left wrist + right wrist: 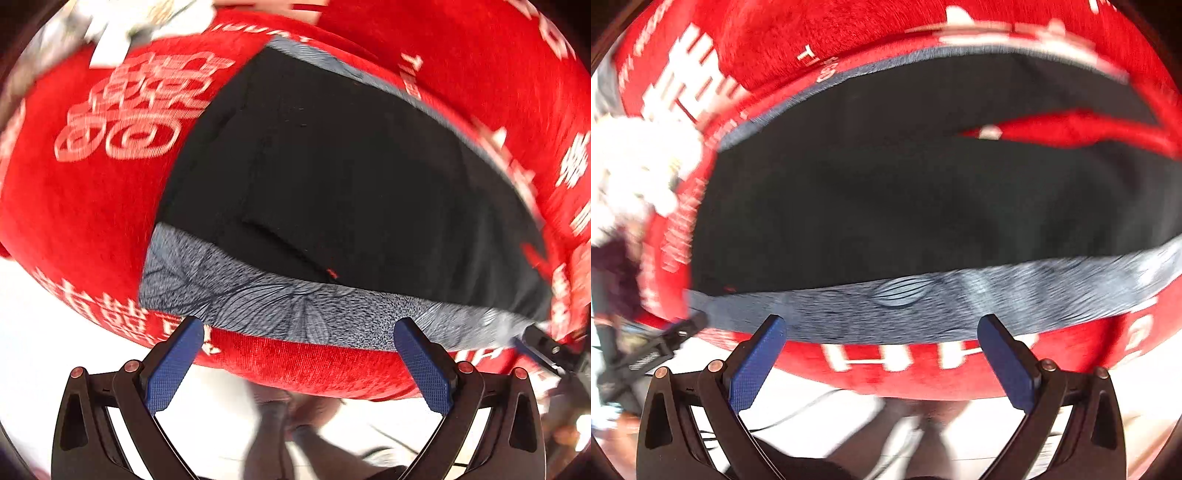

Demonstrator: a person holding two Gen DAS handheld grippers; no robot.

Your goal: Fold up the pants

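Black pants [351,177] lie flat on a red cloth, with a grey leaf-patterned waistband [258,302] along the near edge. My left gripper [299,328] hovers open just short of that band, nothing between its blue pads [170,373]. In the right wrist view the same black pants [905,192] and the grey waistband [960,306] fill the middle. My right gripper [882,326] is open too, close to the band's near edge, empty. The other gripper's tip [690,325] shows at the band's left end.
The red cloth [85,206] with white lettering covers the table and hangs over its near edge [905,373]. A fold of red cloth [1071,129] lies over the pants at the far right. White floor and a person's feet [291,417] show below. White clutter [639,162] sits at left.
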